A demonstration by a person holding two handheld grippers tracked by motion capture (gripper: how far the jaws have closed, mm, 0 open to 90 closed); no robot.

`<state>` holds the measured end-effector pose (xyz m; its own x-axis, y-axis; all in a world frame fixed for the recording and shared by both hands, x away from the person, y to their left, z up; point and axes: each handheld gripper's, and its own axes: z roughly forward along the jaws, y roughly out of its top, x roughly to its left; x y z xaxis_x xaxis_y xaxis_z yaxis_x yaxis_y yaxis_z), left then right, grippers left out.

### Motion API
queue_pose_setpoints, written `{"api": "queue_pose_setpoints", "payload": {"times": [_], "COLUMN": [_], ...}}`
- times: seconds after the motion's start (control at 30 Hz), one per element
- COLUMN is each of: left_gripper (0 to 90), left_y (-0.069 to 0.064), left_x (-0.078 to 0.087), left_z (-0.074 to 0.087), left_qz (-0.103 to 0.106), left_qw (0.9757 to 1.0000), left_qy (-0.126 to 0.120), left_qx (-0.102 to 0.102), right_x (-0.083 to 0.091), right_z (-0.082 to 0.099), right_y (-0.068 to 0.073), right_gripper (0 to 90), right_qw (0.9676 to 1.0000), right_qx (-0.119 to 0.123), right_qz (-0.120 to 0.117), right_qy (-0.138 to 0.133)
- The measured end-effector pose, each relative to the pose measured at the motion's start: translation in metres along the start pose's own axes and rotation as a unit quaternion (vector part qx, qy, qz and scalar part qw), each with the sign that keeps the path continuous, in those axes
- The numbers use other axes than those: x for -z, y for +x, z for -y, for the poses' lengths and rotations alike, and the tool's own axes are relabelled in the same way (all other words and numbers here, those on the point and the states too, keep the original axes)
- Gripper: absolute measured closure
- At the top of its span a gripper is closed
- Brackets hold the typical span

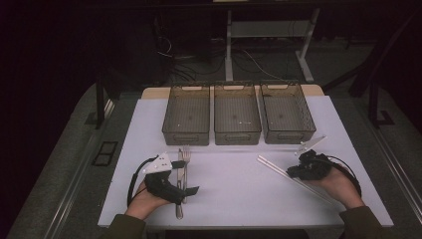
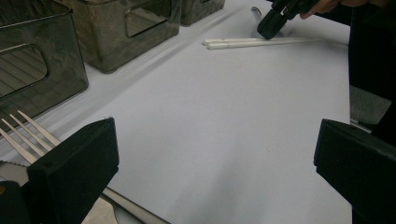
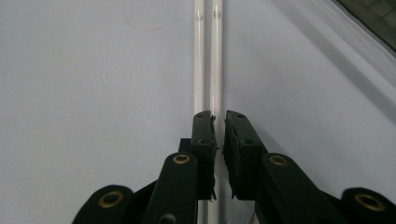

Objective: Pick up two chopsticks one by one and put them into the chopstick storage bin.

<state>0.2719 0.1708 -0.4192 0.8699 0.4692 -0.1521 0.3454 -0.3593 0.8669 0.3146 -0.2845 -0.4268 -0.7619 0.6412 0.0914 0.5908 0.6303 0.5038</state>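
White chopsticks (image 1: 291, 177), two of them side by side, on the right part of the white table (image 1: 234, 189), lying slanted from far-left to near-right. Long and thin, with the far ends pointing toward the middle of the table. Right gripper (image 1: 304, 169) sitting right over them, lined up along their length. In the right gripper view, chopsticks (image 3: 208, 60) running straight ahead from between the two black jaws, jaws nearly together with just a slim gap, one stick in that gap and the other just under the left jaw. Looks pinched on the pair, though hard to be sure both sticks are caught. Left gripper (image 1: 174, 181) well apart on the left side, jaws wide with nothing between them, resting by a fork (image 1: 185, 164) and a knife (image 1: 179, 186). Three see-through bins (image 1: 236, 119) in a row at the far side. Right hand much nearer the sticks, so likely a lift by that hand, keeping them level.
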Motion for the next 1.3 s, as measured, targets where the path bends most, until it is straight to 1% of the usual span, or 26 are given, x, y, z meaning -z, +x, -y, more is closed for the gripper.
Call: {"api": "queue_pose_setpoints", "payload": {"times": [0.2,0.37,0.47,0.53,0.57,0.6,0.63,0.67,0.77,0.87,0.9,0.93,0.97,1.03,1.1,1.2,1.3], "left_gripper": [0.0,0.0,0.0,0.0,0.0,0.0,0.0,0.0,0.0,0.0,0.0,0.0,0.0,0.0,0.0,0.0,0.0], "left_y": [0.000,0.000,0.000,0.000,0.000,0.000,0.000,0.000,0.000,-0.001,0.000,0.000,0.000,0.000,-0.001,-0.001,-0.001], "left_x": [0.000,0.000,0.000,0.000,0.000,0.000,0.000,0.000,0.000,-0.001,-0.001,-0.001,-0.001,-0.001,-0.001,-0.001,-0.002], "left_z": [0.000,0.000,0.000,0.000,0.000,0.000,0.000,0.000,0.000,0.000,0.000,0.000,0.000,0.000,0.000,0.000,0.000], "left_qz": [0.000,0.001,0.001,0.001,0.001,0.001,0.000,0.000,0.001,0.001,0.001,0.002,0.002,0.002,0.002,0.002,0.003], "left_qw": [1.0000,1.0000,1.0000,1.0000,1.0000,1.0000,1.0000,1.0000,1.0000,1.0000,1.0000,1.0000,1.0000,1.0000,1.0000,1.0000,1.0000], "left_qy": [0.000,0.000,0.000,0.002,0.000,0.001,0.000,0.000,0.000,-0.001,0.000,-0.001,-0.001,0.000,0.000,0.001,0.002], "left_qx": [0.000,0.001,0.000,0.001,0.001,0.001,0.001,0.001,0.001,0.003,-0.001,0.001,0.001,0.002,0.001,0.000,0.002], "right_x": [-0.002,-0.005,-0.005,-0.006,-0.006,-0.006,-0.007,-0.007,-0.009,-0.011,-0.011,-0.013,-0.014,-0.015,-0.016,-0.017,-0.017], "right_z": [0.000,-0.001,-0.002,-0.006,-0.007,-0.009,-0.010,-0.012,-0.019,-0.027,-0.027,-0.032,-0.033,-0.037,-0.039,-0.041,-0.042], "right_y": [0.000,-0.002,-0.002,-0.001,-0.001,-0.001,-0.001,-0.001,-0.002,-0.001,-0.001,-0.001,-0.001,-0.002,-0.002,-0.001,-0.001], "right_gripper": [82.3,82.3,82.3,82.2,82.2,82.2,82.2,82.1,82.2,82.2,82.2,82.2,82.2,82.2,82.3,83.1,83.9], "right_qw": [1.0000,0.9996,0.9995,0.9991,0.9989,0.9985,0.9983,0.9980,0.9962,0.9931,0.9931,0.9910,0.9897,0.9878,0.9861,0.9847,0.9844], "right_qx": [0.002,0.004,0.007,0.011,0.011,0.011,0.016,0.014,0.016,0.018,0.018,0.016,0.020,0.020,0.018,0.014,0.011], "right_qz": [0.003,0.014,0.013,0.017,0.015,0.018,0.017,0.016,0.015,0.016,0.016,0.017,0.019,0.018,0.020,0.023,0.022], "right_qy": [0.008,0.023,0.027,0.038,0.044,0.050,0.054,0.060,0.085,0.115,0.115,0.132,0.141,0.154,0.164,0.172,0.174]}}
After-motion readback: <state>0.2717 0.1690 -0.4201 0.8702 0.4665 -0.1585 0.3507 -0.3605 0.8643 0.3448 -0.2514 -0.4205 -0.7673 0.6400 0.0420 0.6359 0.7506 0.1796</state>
